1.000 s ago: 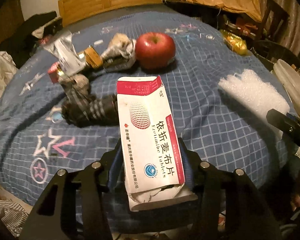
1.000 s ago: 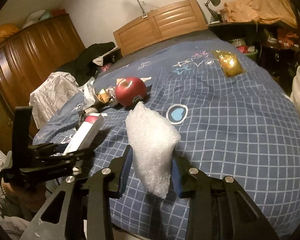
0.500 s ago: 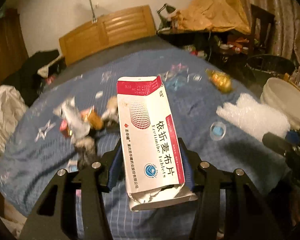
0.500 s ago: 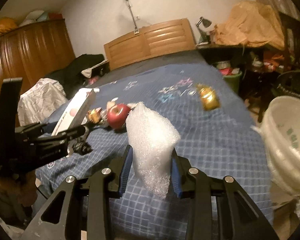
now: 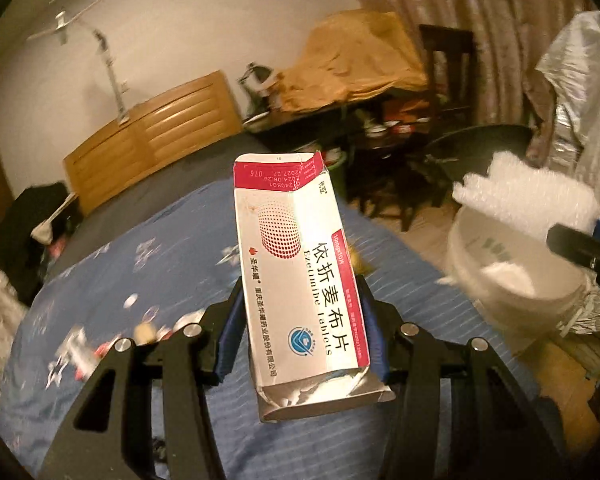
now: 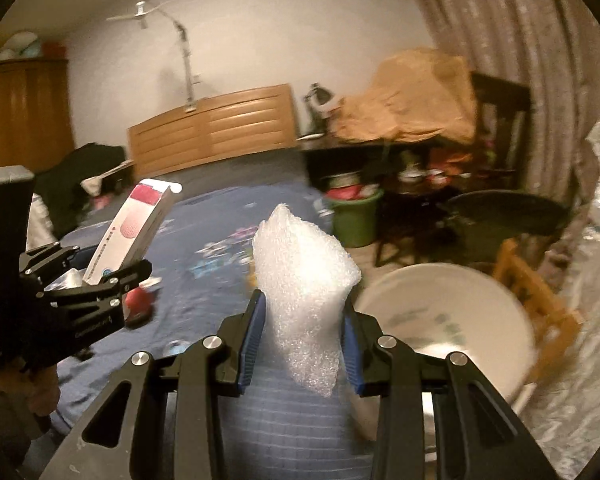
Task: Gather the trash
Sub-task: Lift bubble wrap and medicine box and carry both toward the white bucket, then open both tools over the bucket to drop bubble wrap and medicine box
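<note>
Both hands have lifted off the bed (image 5: 112, 280) and swung toward the white bucket (image 6: 460, 304) that stands on the floor beside it, so the litter that lay close below now sits low and blurred on the blue quilt. Between the left gripper (image 5: 300, 324) fingers the red-and-white tablet carton (image 5: 296, 264) stands clamped and upright; the right gripper (image 6: 304, 320) fingers pinch a crumpled wad of bubble wrap (image 6: 304, 276). Neither piece is over the bucket mouth yet. Judging by this, the carry is nearly done and the drop comes next, while wrappers and an apple (image 6: 138, 300) remain on the bed.
</note>
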Demonstrator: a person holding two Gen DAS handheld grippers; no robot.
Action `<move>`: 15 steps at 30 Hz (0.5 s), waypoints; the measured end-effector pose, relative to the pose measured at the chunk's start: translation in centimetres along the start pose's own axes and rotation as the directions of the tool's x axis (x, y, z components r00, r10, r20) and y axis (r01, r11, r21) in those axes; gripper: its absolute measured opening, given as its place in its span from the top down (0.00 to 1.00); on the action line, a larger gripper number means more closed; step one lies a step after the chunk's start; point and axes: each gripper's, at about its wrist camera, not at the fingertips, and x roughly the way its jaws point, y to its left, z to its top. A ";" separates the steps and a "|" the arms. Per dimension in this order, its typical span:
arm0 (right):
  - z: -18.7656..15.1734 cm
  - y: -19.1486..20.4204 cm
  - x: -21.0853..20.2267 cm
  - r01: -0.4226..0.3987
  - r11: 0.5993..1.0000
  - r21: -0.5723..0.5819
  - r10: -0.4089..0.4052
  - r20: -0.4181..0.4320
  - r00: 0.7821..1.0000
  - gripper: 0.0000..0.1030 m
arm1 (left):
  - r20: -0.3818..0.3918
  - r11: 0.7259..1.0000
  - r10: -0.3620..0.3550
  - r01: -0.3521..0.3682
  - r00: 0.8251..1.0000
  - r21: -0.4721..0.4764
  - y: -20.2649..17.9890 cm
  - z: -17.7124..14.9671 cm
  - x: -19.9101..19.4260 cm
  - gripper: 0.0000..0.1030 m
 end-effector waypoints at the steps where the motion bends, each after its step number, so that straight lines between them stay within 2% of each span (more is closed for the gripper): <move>1: 0.4 -1.2 -0.5 0.030 1.000 0.001 -0.030 0.006 1.000 0.64 | 0.008 1.000 -0.013 0.013 1.000 0.014 -0.9 0.6 0.2 0.52; 9: 2.1 -9.6 -2.2 0.189 0.982 0.023 -0.189 -0.001 0.982 0.64 | 0.024 0.988 -0.128 0.126 0.991 0.090 -7.2 4.3 2.8 0.52; 15: 2.8 -14.4 -1.9 0.272 0.962 0.027 -0.271 -0.027 0.962 0.64 | 0.015 0.968 -0.225 0.221 0.974 0.122 -11.4 6.2 4.5 0.52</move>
